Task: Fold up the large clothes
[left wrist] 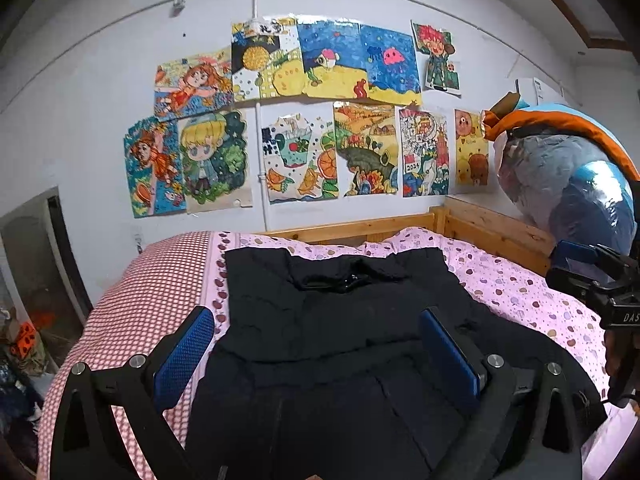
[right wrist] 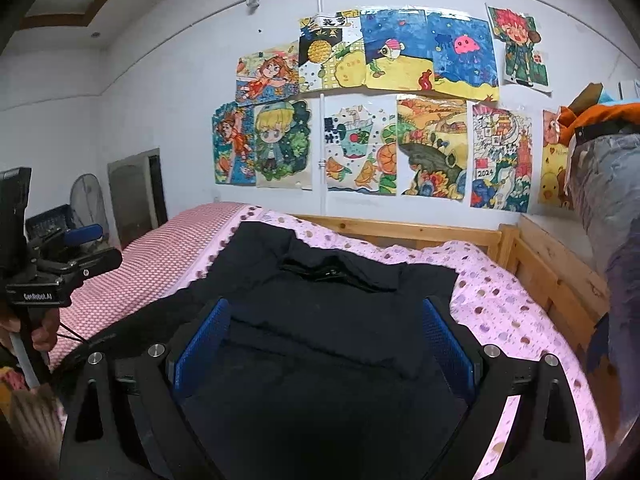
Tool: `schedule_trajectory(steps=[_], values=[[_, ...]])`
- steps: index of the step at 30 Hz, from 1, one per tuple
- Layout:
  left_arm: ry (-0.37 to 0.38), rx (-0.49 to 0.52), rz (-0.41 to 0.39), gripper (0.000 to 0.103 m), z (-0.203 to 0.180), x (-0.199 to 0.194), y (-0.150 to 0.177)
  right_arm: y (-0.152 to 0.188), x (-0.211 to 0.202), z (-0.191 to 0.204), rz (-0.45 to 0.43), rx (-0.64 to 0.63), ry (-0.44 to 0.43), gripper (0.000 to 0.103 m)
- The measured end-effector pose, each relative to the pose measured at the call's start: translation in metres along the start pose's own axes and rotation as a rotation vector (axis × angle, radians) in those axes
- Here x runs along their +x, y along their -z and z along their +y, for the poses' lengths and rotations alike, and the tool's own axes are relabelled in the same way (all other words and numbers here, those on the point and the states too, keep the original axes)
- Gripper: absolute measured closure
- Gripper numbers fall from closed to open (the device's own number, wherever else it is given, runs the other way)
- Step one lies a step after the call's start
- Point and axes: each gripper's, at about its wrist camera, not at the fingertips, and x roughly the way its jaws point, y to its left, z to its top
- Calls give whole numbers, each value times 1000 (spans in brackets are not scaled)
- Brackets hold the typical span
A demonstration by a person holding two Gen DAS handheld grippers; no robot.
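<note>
A large black garment lies spread on the bed, collar toward the wall, with its sides folded in. It also shows in the right wrist view. My left gripper is open and empty, held above the garment's near left part; its blue pads stand wide apart. My right gripper is open and empty above the garment's near right part. The right gripper also shows at the right edge of the left wrist view, and the left gripper at the left edge of the right wrist view.
The bed has a pink dotted sheet and a red checked cover on the left. A wooden bed frame runs along the wall of drawings. Bagged bedding is stacked at the right. A fan and crate stand left.
</note>
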Motion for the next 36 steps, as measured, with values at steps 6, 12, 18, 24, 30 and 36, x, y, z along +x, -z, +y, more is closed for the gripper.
schedule_trajectory(steps=[6,12,18,24,30,36], values=[[-37,18,36,0,-5,-32,17,17,-25,17,21,-26,-35,10],[-64,15,54,0,-8,-59,28,38,-51,31,55,-53,-41,10],[-41,7,93,0,-9,-79,44,51,-68,38,103,-87,-45,10],[44,18,186,0,-9,-76,73,69,-69,39,206,-109,-48,10],[86,74,221,0,-10,-76,105,91,-68,38,290,-138,-68,10],[119,199,239,0,-16,-74,133,114,-64,46,372,-233,-107,10]])
